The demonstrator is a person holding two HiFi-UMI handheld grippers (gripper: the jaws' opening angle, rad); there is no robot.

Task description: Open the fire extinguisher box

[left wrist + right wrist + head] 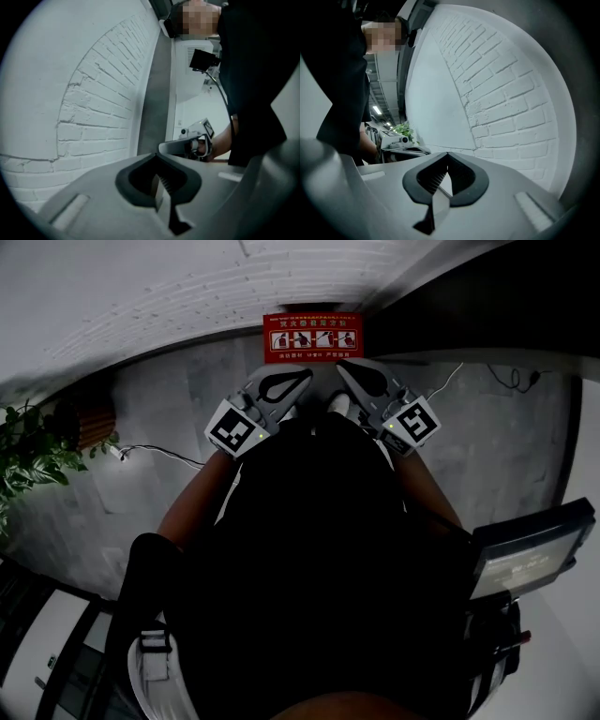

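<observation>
Fire extinguisher box (312, 337) sits on the grey floor (169, 390) at the far side of the head view, against the foot of the white brick wall (141, 287). Its red face with a strip of pictograms shows whole, so it looks closed. The left gripper (298, 376) and right gripper (349, 371) are held close in front of the person's dark torso. Their tips angle toward each other and hover short of the box, touching nothing. This looks like a ready stance before reaching for the box. A potted plant (33, 460) stands far left, and a thin cable (159, 454) trails over the floor between it and the person.

In the left gripper view, the left gripper (157, 161) has its jaws pressed together on nothing. Beyond them is brick wall (93, 103). The right gripper (171, 147) shows to the right, gripped by a hand (206, 147).

In the right gripper view, the right gripper (447, 157) is likewise fully closed and empty. It faces brickwork (506, 93), with the left gripper (405, 150) and plant leaves (401, 129) off to the left. Neither gripper view shows the box, so both tools probably need to tilt down toward it first.
</observation>
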